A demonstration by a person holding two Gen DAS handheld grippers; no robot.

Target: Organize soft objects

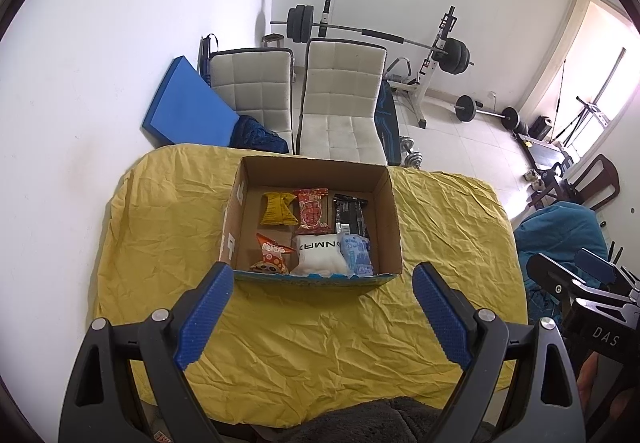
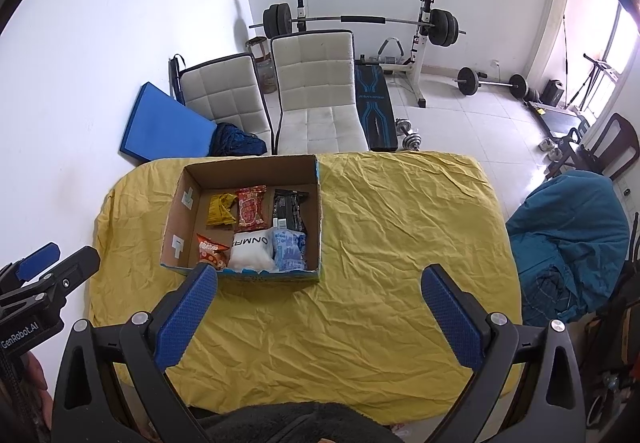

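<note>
An open cardboard box (image 1: pixel 390 219) (image 2: pixel 176 219) stands on the yellow cloth (image 1: pixel 320 343) (image 2: pixel 380 283). Inside it lie a yellow packet (image 1: pixel 278 209), a red packet (image 1: pixel 312 211), a black packet (image 1: pixel 352 217), an orange snack bag (image 1: pixel 270 253), a white pouch (image 1: pixel 318 255) and a light blue pack (image 1: pixel 356 255). My left gripper (image 1: pixel 322 283) is open and empty, just in front of the box's near wall. My right gripper (image 2: pixel 320 283) is open and empty, near the box's front right corner. Each gripper shows at the edge of the other's view.
Two white padded chairs (image 1: pixel 340 111) stand behind the table, with a blue mat (image 1: pixel 188 103) against the wall. A barbell rack (image 1: pixel 436 43) and dumbbells (image 2: pixel 408 135) are further back. A blue-covered seat (image 2: pixel 568 235) is to the right.
</note>
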